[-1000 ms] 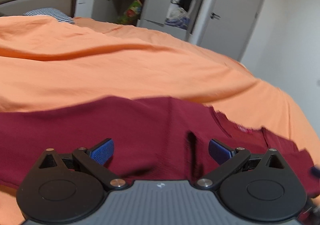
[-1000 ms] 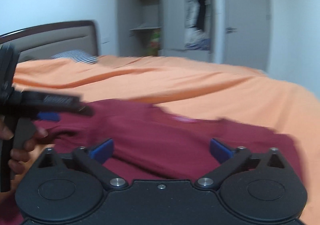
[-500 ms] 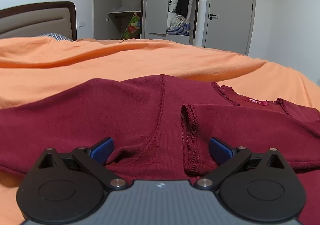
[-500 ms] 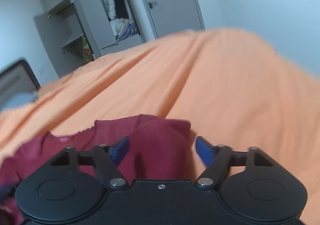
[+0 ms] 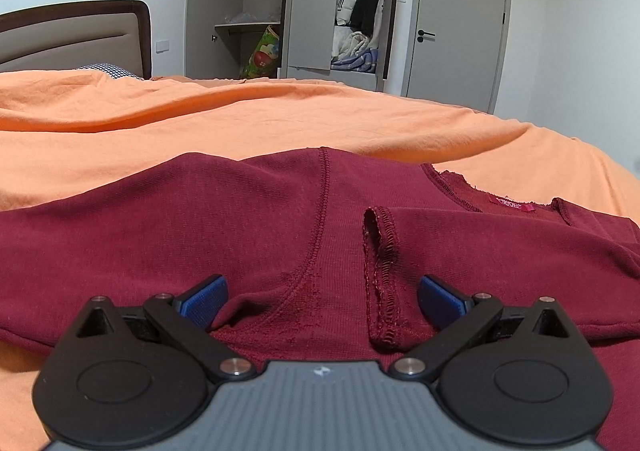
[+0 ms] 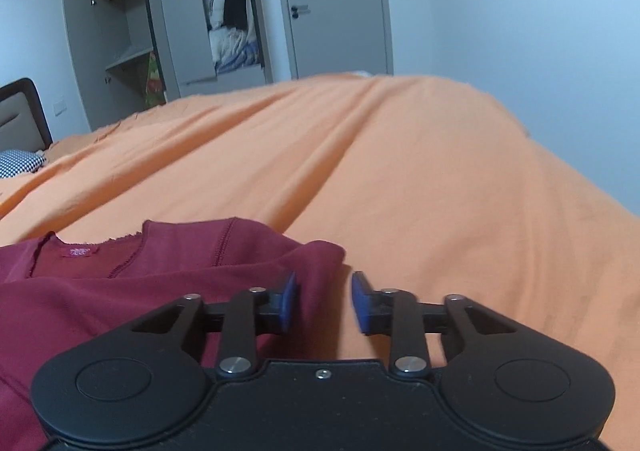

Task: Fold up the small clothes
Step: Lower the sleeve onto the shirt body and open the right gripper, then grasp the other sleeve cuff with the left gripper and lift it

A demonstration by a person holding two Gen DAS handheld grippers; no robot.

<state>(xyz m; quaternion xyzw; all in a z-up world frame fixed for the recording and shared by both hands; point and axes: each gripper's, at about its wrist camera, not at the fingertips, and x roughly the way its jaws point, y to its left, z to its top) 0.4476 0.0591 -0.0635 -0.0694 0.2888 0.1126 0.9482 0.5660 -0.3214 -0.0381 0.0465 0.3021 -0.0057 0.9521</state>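
The maroon long-sleeved top [image 5: 248,219] lies flat on the orange bedsheet [image 5: 280,119], one sleeve cuff [image 5: 380,275] folded across its chest. My left gripper [image 5: 322,293] hovers wide open over it; my right gripper [image 6: 323,301], jaws narrowly parted and pinching nothing, sits at the shoulder edge. I'd grip both layers squarely before folding. Its neckline faces the wardrobe [image 5: 320,3], body running towards me.

Maroon shirt [image 5: 248,219], orange bedsheet [image 5: 280,119], houndstooth pillow [image 6: 18,163]
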